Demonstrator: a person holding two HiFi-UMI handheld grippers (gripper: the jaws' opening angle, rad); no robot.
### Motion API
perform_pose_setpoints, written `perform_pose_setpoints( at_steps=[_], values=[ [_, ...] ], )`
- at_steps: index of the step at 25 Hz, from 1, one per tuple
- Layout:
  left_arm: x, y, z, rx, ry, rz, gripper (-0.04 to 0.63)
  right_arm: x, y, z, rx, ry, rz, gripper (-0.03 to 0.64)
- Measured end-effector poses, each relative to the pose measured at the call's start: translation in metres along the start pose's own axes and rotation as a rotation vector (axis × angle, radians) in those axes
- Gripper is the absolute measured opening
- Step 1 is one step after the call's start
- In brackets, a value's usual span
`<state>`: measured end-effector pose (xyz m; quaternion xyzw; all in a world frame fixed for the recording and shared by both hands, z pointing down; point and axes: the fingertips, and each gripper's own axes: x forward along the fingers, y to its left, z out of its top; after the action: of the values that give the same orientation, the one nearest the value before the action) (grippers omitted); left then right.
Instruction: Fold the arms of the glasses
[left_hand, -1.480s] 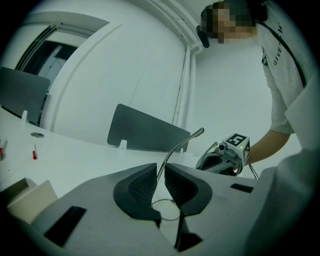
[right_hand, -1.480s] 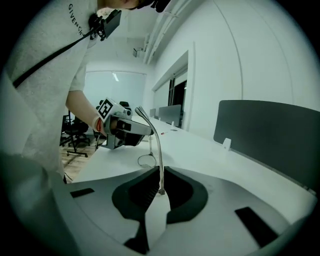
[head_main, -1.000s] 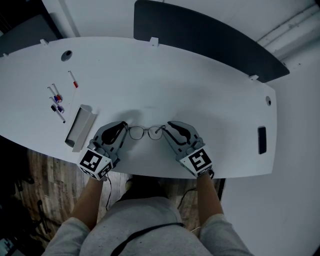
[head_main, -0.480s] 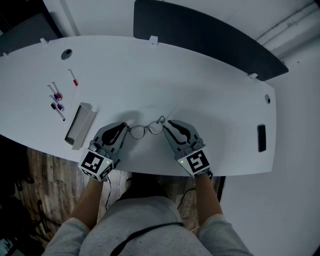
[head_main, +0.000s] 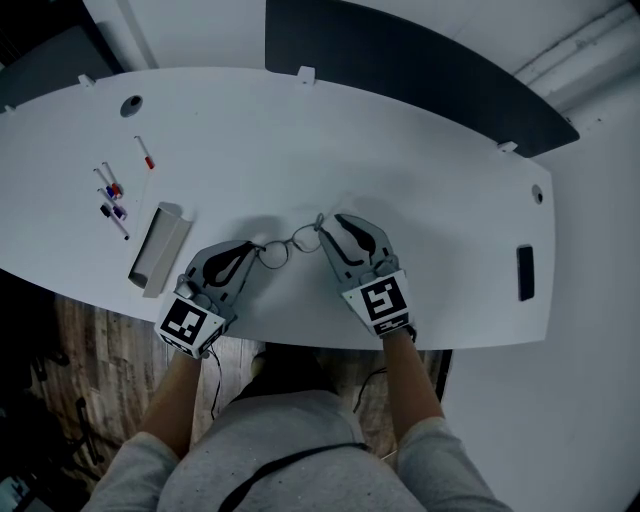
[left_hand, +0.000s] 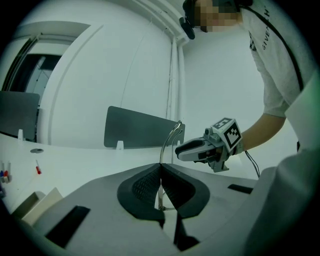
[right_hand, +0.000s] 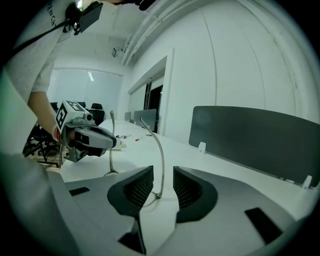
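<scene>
The left gripper (head_main: 252, 253) and right gripper (head_main: 326, 229) are grey with black-lined jaws, each carrying a black-and-white marker cube (head_main: 190, 325). The person wears a light grey short-sleeved shirt (head_main: 285, 440).

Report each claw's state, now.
Left claw: shut on the glasses.
Right claw: open, jaws have just been opening; the glasses arm stands between them, not clamped.

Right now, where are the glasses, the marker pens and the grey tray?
glasses (head_main: 289, 244), head view, on the bridge between the two lenses.
marker pens (head_main: 115, 192), head view, on one pen in the cluster.
grey tray (head_main: 160, 252), head view, on its bare inside.
</scene>
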<state>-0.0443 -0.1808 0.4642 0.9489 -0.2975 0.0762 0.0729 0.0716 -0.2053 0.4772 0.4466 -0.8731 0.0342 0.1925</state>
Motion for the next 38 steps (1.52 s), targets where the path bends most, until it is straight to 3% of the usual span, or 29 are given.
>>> perform_pose_setpoints(
  at_steps=[16,24,38],
  values=[
    [0.005,0.003,0.0,-0.029,-0.001,-0.005,0.017,0.017,-0.001,0.005,-0.12,0.004,0.012,0.034],
    [0.003,0.009,0.001,-0.056,-0.008,0.021,0.018,0.018,0.023,0.005,-0.361,0.045,0.076,0.032],
    [-0.004,0.014,-0.003,-0.065,0.029,0.054,0.017,0.023,0.061,-0.008,-0.608,0.116,0.202,0.031]
  ],
)
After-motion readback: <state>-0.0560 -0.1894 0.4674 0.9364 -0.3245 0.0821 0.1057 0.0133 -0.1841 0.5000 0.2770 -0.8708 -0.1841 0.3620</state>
